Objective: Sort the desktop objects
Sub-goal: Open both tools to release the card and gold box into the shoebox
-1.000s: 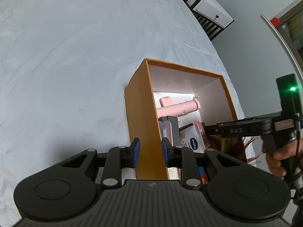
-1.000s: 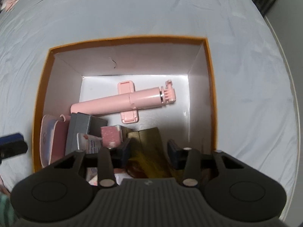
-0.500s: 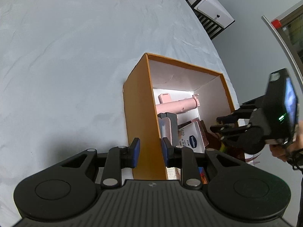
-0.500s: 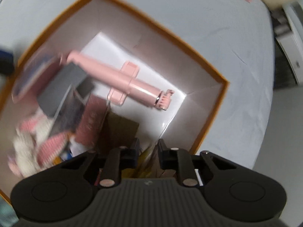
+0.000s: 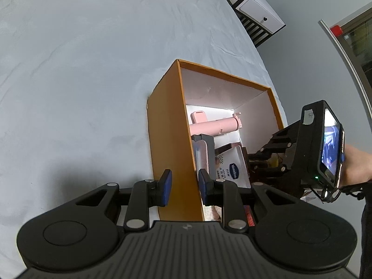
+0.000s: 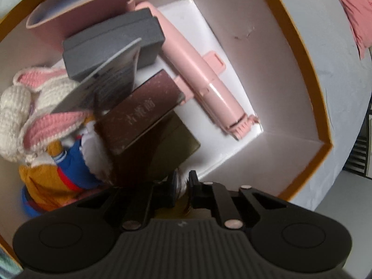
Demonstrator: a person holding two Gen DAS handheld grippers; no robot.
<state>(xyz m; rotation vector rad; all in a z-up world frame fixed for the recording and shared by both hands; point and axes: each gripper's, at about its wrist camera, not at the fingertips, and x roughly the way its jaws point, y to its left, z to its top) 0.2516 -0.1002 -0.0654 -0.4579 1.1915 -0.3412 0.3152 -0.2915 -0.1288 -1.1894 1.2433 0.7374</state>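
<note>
An orange box [image 5: 172,139] with a white inside stands on the grey sheet. My left gripper [image 5: 183,187] is shut on the box's near wall, one pad on each side. Inside lie a pink selfie stick [image 6: 204,79], a grey case [image 6: 111,51], a maroon box [image 6: 141,111], a Vaseline pack [image 5: 229,166] and a knitted rabbit [image 6: 41,121]. My right gripper [image 6: 182,189] is down inside the box, nearly shut on a thin brown feathery thing [image 6: 130,165] beside a dark gold box [image 6: 176,146]. It shows at the right of the left wrist view [image 5: 255,160].
The grey sheet [image 5: 81,69] spreads left and behind the box. A pink cloth [image 6: 355,11] lies at the far end. A white and black cabinet [image 5: 253,16] stands beyond the bed, a door frame [image 5: 348,58] at the right.
My right gripper has turned and dropped lower into the box, and its jaws have narrowed. The left gripper has kept its hold on the box wall.
</note>
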